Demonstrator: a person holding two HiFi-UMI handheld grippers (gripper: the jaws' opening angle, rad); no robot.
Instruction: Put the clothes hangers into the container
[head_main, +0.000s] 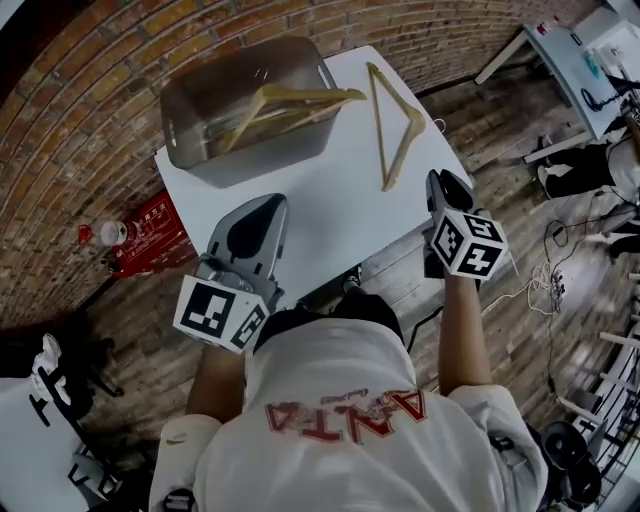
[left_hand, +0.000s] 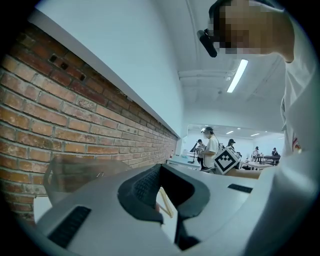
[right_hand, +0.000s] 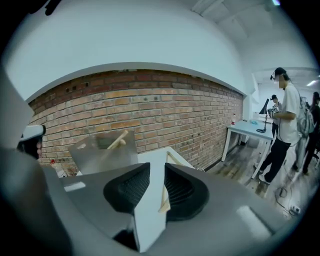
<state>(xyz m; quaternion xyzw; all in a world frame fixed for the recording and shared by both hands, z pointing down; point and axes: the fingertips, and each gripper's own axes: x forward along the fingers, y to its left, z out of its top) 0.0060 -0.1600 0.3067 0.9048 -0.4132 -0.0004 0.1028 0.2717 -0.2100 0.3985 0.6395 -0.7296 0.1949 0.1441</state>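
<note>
The hanger (head_main: 378, 125) lies flat ahead of the released, empty right tongs (head_main: 445, 180); left tongs (head_main: 258, 210) likewise released.

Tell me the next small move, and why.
Probably reach the right tongs forward to the loose hanger on the table. They stand open and empty and are nearest it, and the container already holds another hanger.

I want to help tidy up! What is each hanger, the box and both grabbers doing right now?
Container: upright on the table, no lid.
Hanger in the container: leaning, one end poking over the rim.
Hanger on the table: lying flat beside the container, not held.
Left gripper: open, empty.
Right gripper: open, empty.
</note>
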